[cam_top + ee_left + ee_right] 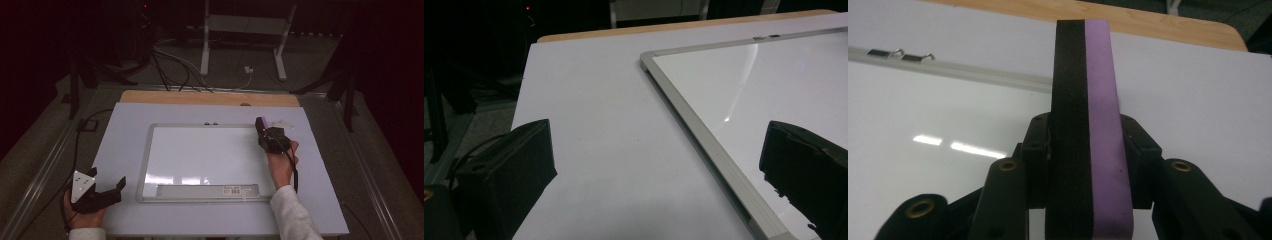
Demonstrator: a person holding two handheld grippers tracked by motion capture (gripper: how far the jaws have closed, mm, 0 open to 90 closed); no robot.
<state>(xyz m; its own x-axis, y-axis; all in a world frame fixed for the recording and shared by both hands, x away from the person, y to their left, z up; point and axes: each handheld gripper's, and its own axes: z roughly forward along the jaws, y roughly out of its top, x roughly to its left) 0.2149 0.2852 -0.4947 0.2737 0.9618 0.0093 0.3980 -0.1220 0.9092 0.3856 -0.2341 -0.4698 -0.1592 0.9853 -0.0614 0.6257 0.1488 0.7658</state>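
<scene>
A flat eraser block with a black felt layer and a purple foam layer [1090, 135] stands on edge between the jaws of the right gripper [1090, 165], which are clenched on it from both sides; the black layer lies toward the whiteboard and the purple layer toward the bare table. In the right gripper view the block rises straight up from the jaws, its far end reaching over the silver frame at the board's far edge. In the high view the right gripper [265, 131] sits at the far right corner of the rectangular whiteboard with a silver metal frame [150, 150], with the purple of the eraser [263, 121] just visible at its tip, and the person's right hand [281, 162] behind it. Two small metal clips [900, 54] sit on the far frame. The left gripper [116, 186] rests on the pale lilac tabletop [120, 125] near the board's near left corner, its jaws spread wide with nothing between them; in the left gripper view they straddle bare table and the board's left frame edge.
</scene>
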